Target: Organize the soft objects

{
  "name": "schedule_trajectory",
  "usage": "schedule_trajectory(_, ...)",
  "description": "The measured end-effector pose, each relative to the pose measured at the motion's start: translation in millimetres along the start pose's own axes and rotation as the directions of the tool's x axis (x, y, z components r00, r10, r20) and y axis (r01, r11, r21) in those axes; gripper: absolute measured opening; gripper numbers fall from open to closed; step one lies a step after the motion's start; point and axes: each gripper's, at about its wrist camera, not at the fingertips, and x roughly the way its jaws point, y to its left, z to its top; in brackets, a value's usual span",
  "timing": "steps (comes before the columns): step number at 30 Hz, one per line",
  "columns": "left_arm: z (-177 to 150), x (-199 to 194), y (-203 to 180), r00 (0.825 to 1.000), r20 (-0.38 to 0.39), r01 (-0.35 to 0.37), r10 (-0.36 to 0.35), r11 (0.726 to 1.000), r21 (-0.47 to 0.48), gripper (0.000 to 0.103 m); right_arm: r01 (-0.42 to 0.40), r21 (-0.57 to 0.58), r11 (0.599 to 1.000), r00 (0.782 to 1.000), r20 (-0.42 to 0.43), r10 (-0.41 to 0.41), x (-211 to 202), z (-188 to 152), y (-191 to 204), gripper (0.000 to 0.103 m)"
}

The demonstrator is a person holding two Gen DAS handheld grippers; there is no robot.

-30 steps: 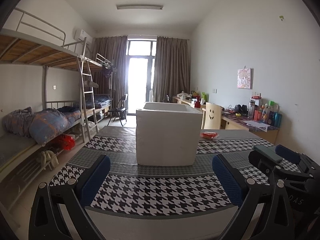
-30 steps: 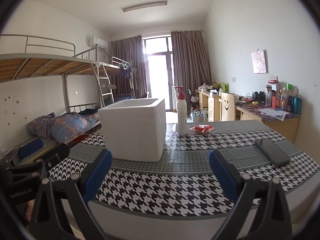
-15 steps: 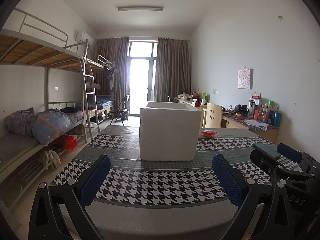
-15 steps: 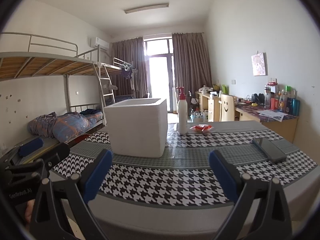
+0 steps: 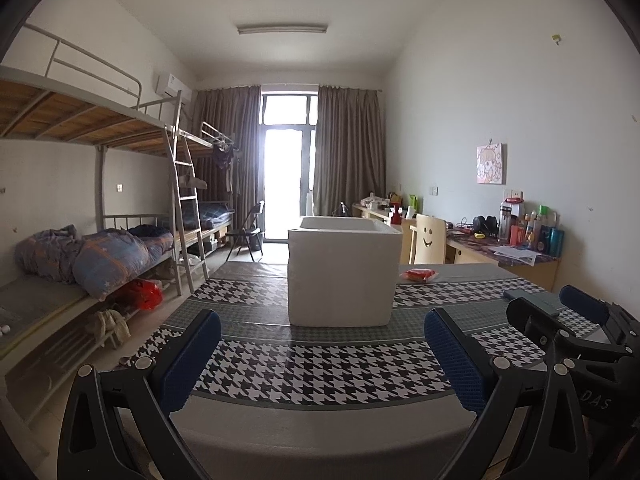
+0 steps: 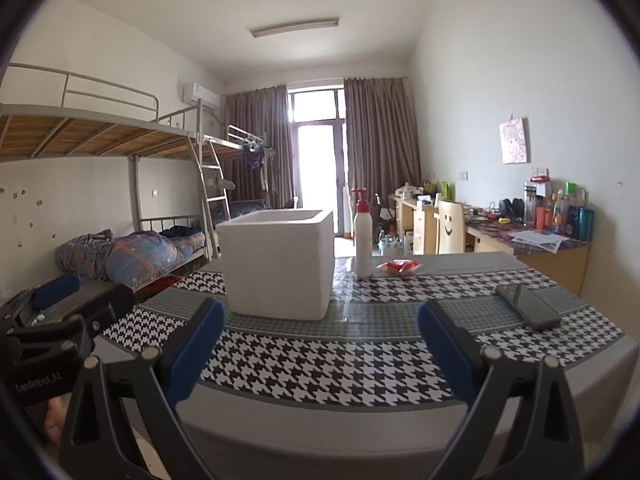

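Standing open-topped on the table (image 5: pixel 320 364), white foam box (image 5: pixel 342 276), contents hidden, both grippers wide.

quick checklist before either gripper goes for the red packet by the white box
1. Left gripper open and holding nothing: ok.
2. Right gripper open and holding nothing: ok.
3. Red packet in sight, lying on the table beyond the box: ok.
4. White box upright with its top open: ok.
5. Way to the packet: not ok, the pump bottle stands close beside it.
6. Inside of the box has room: cannot tell, the walls hide it.
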Motion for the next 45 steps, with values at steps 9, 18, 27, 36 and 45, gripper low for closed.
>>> schedule_trajectory(9, 0, -11, 0, 1.000, 0.023, -0.005, 0.005, 1.000, 0.002, 0.102, 0.002, -0.010, 1.000, 1.000, 0.024, -0.002, -12, 0, 4, 0.099)
schedule_trajectory(18, -4, -9, 4, 1.000, 0.013, -0.002, 0.002, 1.000, -0.006, 0.102, -0.005, -0.012, 1.000, 1.000, 0.021, 0.005, -10, -3, 7, 0.099)
schedule_trajectory(27, -10, 2, 5, 1.000, -0.016, -0.003, 0.003, 1.000, -0.010, 0.102, 0.001, -0.006, 1.000, 1.000, -0.011, -0.001, -1, -10, 4, 0.099)
schedule_trajectory(36, -8, 1, 6, 1.000, -0.017, -0.004, 0.004, 1.000, -0.004, 0.102, -0.001, -0.003, 1.000, 1.000, -0.014, 0.001, -1, -10, 3, 0.099)
schedule_trajectory(45, -7, -1, 8, 1.000, -0.016, -0.002, 0.002, 1.000, -0.004, 0.102, -0.006, -0.001, 1.000, 1.000, -0.013, 0.006, -3, -10, 3, 0.099)
